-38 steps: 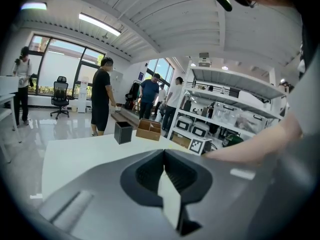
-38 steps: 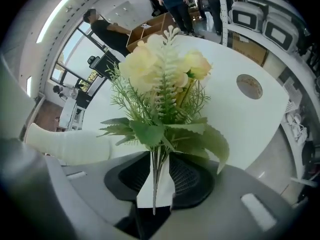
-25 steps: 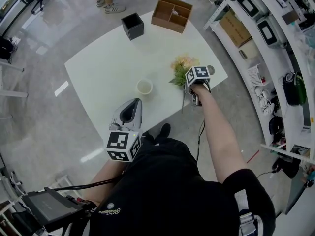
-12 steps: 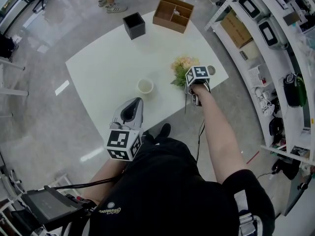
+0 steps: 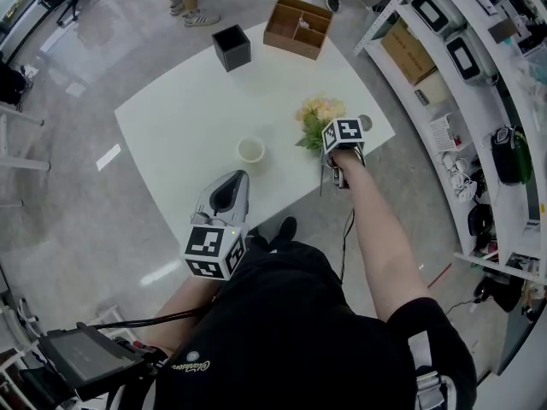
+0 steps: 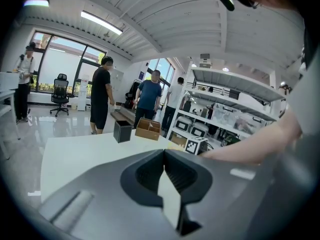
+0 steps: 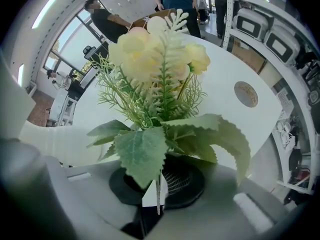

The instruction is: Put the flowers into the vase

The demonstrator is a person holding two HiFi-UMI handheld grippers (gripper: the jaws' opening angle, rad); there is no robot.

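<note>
A bunch of pale yellow flowers (image 5: 316,112) with green leaves lies near the right edge of the white table (image 5: 188,118). Its stems reach over the table's front edge. My right gripper (image 5: 335,149) points steeply down onto the stems. Its jaws have just been closing, and in the right gripper view they (image 7: 159,186) pinch a stem under the leaves and blooms (image 7: 160,64). The white vase (image 5: 251,150) stands upright and empty left of the flowers. My left gripper (image 5: 229,180) hovers at the table's front edge, its jaws (image 6: 164,153) shut on nothing.
A black square box (image 5: 232,46) and a divided wooden box (image 5: 297,26) stand at the table's far side. A small round disc (image 5: 366,122) lies by the right corner. Shelves with appliances (image 5: 461,49) run along the right. People stand beyond the table (image 6: 102,99).
My right gripper has tipped slightly over the flower stems. The flowers, the vase and the left gripper stay where they were.
</note>
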